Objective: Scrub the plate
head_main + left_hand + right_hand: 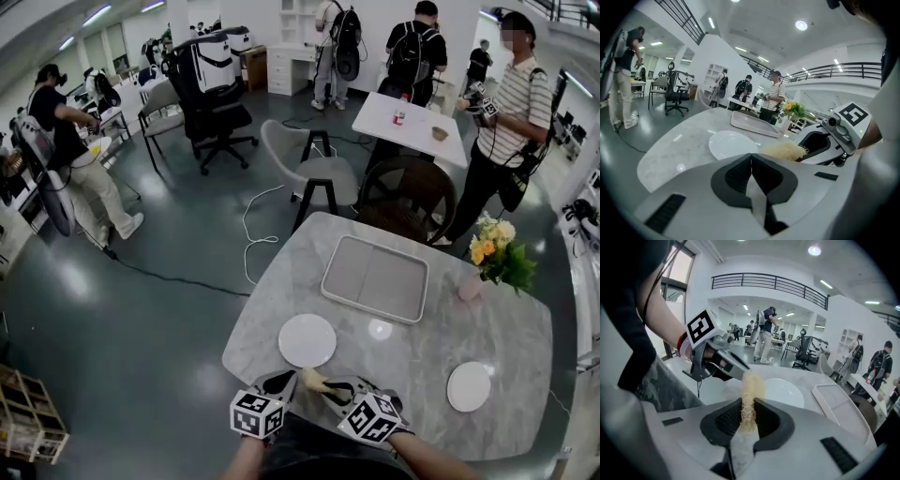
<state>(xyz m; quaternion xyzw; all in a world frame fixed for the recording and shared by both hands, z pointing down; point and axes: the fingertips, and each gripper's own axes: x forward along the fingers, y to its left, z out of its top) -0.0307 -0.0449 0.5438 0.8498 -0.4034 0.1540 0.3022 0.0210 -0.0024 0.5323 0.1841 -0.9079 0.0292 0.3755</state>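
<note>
- straw-coloured scrubber (749, 394) is nipped between the jaws of the right gripper (747, 420); the hold looks thin, so hard rubbing could tug it loose
- left gripper (751, 164) is clenched on nothing, well short of the tray (375, 278)
- plate (307, 339) lies unheld just nearside of the tray's left corner; pushed sideways it may skate across the table (412, 352)

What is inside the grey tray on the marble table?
Nothing shows inside the tray: its floor looks bare in the head view. Nothing stands over it or covers it. Only the part of the table lying under it is hidden.
</note>
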